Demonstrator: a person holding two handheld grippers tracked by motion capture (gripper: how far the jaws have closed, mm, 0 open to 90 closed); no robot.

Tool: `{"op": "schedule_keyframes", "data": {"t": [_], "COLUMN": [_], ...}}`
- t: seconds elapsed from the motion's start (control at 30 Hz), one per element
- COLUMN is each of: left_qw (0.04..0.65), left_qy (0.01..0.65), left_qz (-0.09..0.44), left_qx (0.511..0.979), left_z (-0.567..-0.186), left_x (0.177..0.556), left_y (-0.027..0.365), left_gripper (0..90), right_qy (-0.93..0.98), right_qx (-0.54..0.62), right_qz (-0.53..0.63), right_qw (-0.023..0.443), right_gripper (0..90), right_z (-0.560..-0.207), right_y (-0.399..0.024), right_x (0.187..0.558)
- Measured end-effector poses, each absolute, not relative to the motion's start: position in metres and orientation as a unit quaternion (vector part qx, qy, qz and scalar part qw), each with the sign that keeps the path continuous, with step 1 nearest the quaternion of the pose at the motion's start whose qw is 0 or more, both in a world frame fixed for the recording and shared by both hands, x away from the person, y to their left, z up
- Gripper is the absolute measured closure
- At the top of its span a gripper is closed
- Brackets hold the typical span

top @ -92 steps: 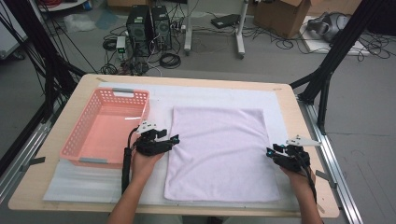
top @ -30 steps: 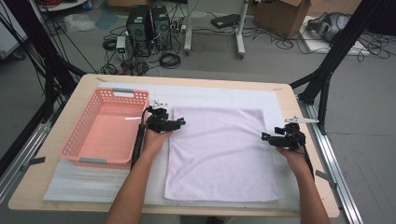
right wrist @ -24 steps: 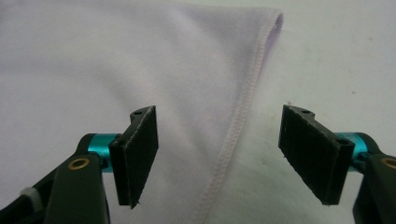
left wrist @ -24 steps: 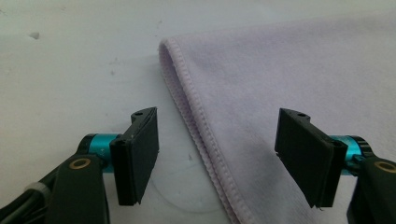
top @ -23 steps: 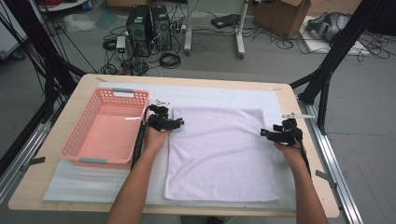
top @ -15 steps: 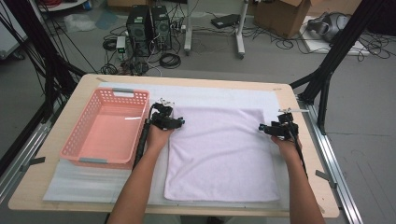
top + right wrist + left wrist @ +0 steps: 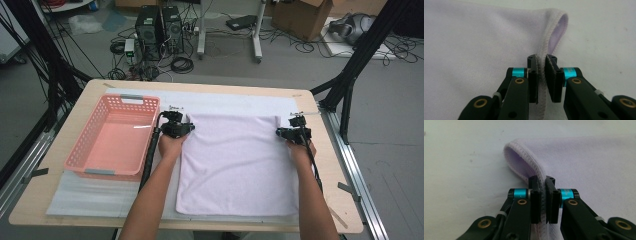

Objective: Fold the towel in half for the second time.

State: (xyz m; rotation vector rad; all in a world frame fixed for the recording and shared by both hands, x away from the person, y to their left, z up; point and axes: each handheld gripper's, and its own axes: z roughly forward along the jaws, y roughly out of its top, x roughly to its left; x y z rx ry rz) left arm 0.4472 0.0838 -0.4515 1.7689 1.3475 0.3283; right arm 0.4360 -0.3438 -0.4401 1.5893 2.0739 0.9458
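A pale lilac towel [image 7: 237, 162] lies flat on the white mat in the high view. My left gripper [image 7: 189, 127] sits at its far left corner, and its jaws have just been closing; in the left gripper view they pinch the towel's stitched hem [image 7: 524, 161], which curls up ahead of the left gripper [image 7: 543, 182]. At the far right corner my right gripper [image 7: 278, 132] has also just been closing. In the right gripper view the right gripper [image 7: 541, 60] clamps the towel's edge [image 7: 554, 32], whose corner stands lifted off the mat.
A pink plastic basket [image 7: 80, 155] stands at the left of the table, close beside my left forearm. A white foam mat [image 7: 235, 102] covers most of the wooden table [image 7: 332, 165]. Black frame legs, cables and computer cases stand on the floor beyond.
Both grippers have slid away from me along the towel's side edges to its far corners. Their jaws, open earlier, now stand closed on the hem.
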Motion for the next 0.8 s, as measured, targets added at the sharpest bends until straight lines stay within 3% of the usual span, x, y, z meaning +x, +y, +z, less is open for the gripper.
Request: {"op": "schedule_keyframes", "data": {"t": [0.1, 0.23, 0.37, 0.8], "left_qw": [0.444, 0.479, 0.512, 0.515], "left_qy": [0.543, 0.518, 0.514, 0.476], "left_qz": [0.142, 0.193, 0.210, 0.193], "left_qx": [0.699, 0.682, 0.655, 0.686], "left_z": [-0.447, -0.430, -0.418, -0.413], "left_x": [0.446, 0.439, 0.436, 0.413], "left_y": [0.084, 0.082, 0.087, 0.091], "left_gripper": [84.8, 84.9, 84.9, 84.7], "right_qy": [0.734, 0.703, 0.676, 0.684], "right_qx": [0.564, 0.571, 0.569, 0.538], "right_qz": [0.333, 0.369, 0.406, 0.444], "right_qw": [0.179, 0.212, 0.233, 0.214], "right_gripper": [87.4, 88.0, 88.0, 87.8], "right_z": [-0.437, -0.428, -0.420, -0.409], "right_y": [-0.345, -0.349, -0.354, -0.363], "right_x": [0.437, 0.434, 0.430, 0.406]}}
